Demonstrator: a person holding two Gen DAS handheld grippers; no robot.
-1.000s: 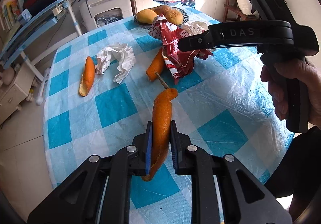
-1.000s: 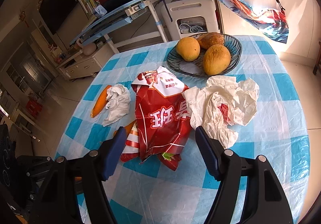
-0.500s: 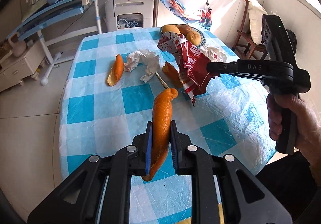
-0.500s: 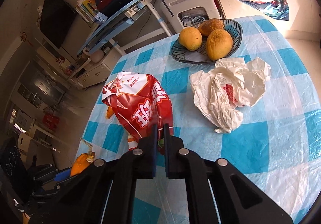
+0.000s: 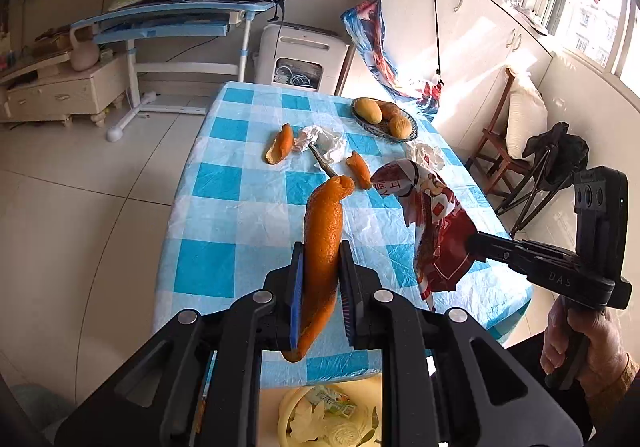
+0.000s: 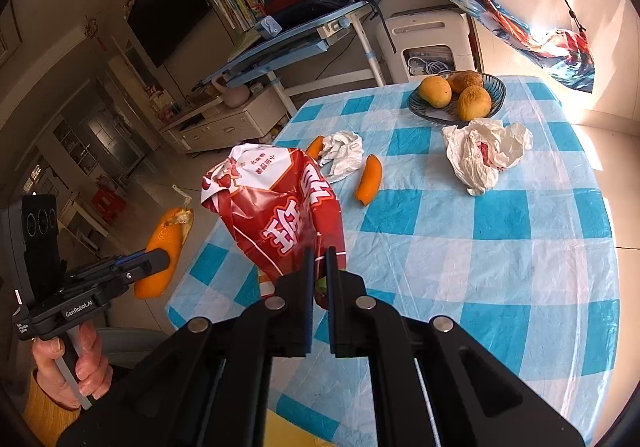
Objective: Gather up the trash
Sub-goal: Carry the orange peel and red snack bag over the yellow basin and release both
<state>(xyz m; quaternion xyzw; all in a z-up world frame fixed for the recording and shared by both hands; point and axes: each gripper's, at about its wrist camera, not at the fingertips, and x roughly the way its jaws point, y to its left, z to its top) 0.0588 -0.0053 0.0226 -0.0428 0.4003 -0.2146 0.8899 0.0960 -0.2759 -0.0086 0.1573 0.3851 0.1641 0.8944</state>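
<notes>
My left gripper (image 5: 320, 259) is shut on a long orange peel (image 5: 322, 231), held in the air off the near edge of the blue-checked table (image 5: 248, 183). My right gripper (image 6: 319, 259) is shut on the lower edge of a red snack bag (image 6: 276, 203), lifted clear of the cloth. In the left wrist view the same red snack bag (image 5: 436, 223) hangs from the right gripper (image 5: 474, 243). Below the left gripper stands a yellow bin (image 5: 332, 415) with wrappers inside. On the table lie two orange peels (image 6: 370, 179) (image 5: 280, 143), a crumpled tissue (image 6: 342, 155) and a white plastic bag (image 6: 486, 151).
A dark bowl (image 6: 496, 89) with three fruits sits at the table's far end. Behind it are a white appliance (image 5: 304, 55), a blue desk (image 5: 172, 23) with a backpack, and a wooden chair (image 5: 504, 151) on the right. Tiled floor runs along the table's left side.
Both grippers have drawn back and upward from the table toward its near edge. The right gripper's jaws closed on the red snack bag and lifted it off the cloth.
</notes>
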